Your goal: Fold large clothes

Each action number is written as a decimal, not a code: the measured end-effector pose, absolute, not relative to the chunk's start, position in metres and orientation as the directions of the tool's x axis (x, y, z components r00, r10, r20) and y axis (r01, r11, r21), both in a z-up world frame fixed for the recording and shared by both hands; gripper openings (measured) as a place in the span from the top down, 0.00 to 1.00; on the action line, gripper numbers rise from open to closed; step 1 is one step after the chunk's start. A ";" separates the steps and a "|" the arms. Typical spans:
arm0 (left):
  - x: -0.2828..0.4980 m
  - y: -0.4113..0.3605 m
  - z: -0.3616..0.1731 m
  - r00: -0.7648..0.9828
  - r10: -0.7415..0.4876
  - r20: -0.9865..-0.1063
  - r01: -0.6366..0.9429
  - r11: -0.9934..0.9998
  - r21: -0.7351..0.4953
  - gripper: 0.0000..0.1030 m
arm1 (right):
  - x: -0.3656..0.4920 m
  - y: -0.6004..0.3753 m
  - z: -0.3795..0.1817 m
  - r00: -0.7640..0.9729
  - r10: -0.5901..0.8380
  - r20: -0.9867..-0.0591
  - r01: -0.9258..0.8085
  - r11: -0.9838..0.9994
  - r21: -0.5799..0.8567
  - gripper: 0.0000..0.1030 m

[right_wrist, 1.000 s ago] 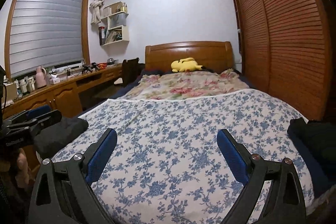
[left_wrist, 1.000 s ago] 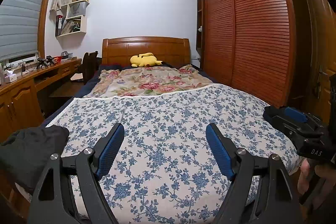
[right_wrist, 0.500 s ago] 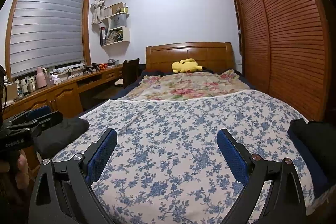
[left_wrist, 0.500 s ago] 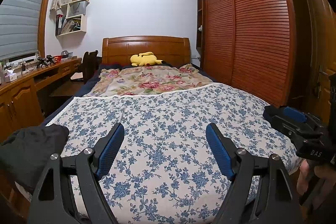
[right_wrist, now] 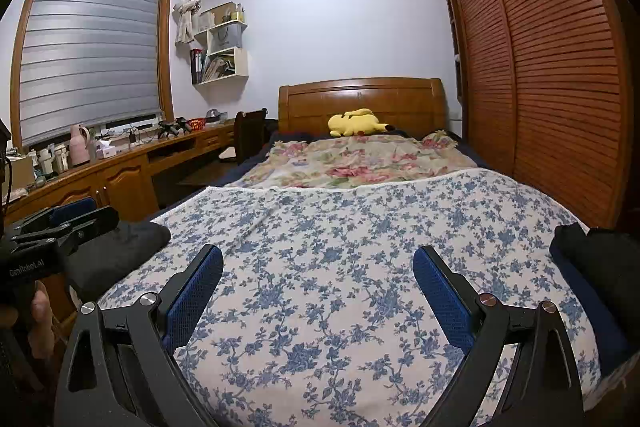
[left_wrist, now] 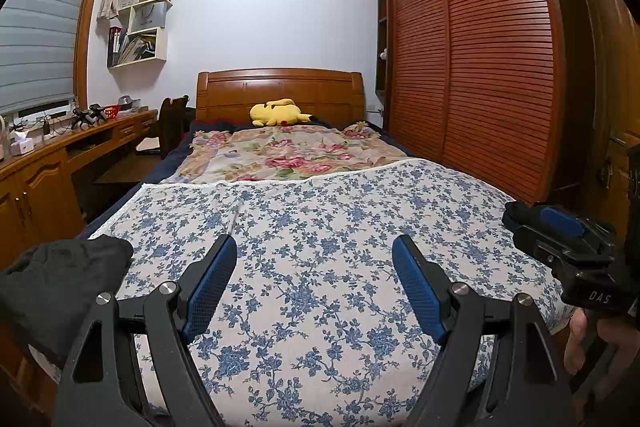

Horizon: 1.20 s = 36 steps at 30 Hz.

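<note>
- A dark charcoal, soft-looking bundle of clothing [left_wrist: 60, 291] is seen at the near left corner of the bed, bunched into a rounded heap with loose creases; in the right wrist view the same heap [right_wrist: 120, 251] lies at the bed's left edge, beside the wooden cabinets.
- A second dark garment pile [right_wrist: 596, 259], black over a navy layer, is seen at the near right edge of the bed; its shape is cut off by the frame.
- The left gripper [left_wrist: 314, 283] is held above the blue-flowered white bedspread [left_wrist: 320, 227], its blue-padded fingers spread wide with nothing between them.
- The right gripper [right_wrist: 318, 291] is likewise held over the bedspread, fingers spread wide and gripping nothing.
- Both garments lie apart from both grippers.
- A yellow plush toy [left_wrist: 278, 111] is seen by the wooden headboard [left_wrist: 280, 87], on a rose-patterned quilt [left_wrist: 292, 155].
</note>
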<state>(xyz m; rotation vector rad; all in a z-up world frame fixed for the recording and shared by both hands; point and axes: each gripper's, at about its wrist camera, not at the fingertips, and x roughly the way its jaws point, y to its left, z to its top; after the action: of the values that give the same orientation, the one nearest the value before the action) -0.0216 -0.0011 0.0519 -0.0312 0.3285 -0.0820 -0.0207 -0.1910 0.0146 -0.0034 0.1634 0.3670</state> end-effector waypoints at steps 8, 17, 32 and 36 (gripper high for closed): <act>-0.022 -0.001 0.052 0.943 -0.087 -0.321 0.076 0.996 -0.045 0.22 | -0.021 -0.190 0.014 0.919 0.360 -0.160 -0.361 0.932 0.028 0.07; -0.022 0.000 0.053 0.943 -0.087 -0.321 0.076 0.996 -0.046 0.22 | -0.020 -0.190 0.012 0.919 0.360 -0.161 -0.361 0.932 0.025 0.06; -0.022 0.004 0.049 0.942 -0.082 -0.326 0.070 0.996 -0.048 0.22 | -0.018 -0.191 0.010 0.915 0.367 -0.166 -0.367 0.930 0.028 0.06; -0.022 0.005 0.050 0.942 -0.082 -0.326 0.071 0.996 -0.048 0.22 | -0.018 -0.192 0.010 0.915 0.368 -0.166 -0.369 0.929 0.029 0.06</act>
<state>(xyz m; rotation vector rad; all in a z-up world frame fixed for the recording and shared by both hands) -0.0217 0.0045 0.0495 -0.0357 0.3337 -0.0780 -0.0176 -0.1916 0.0104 -0.0034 0.1704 0.3793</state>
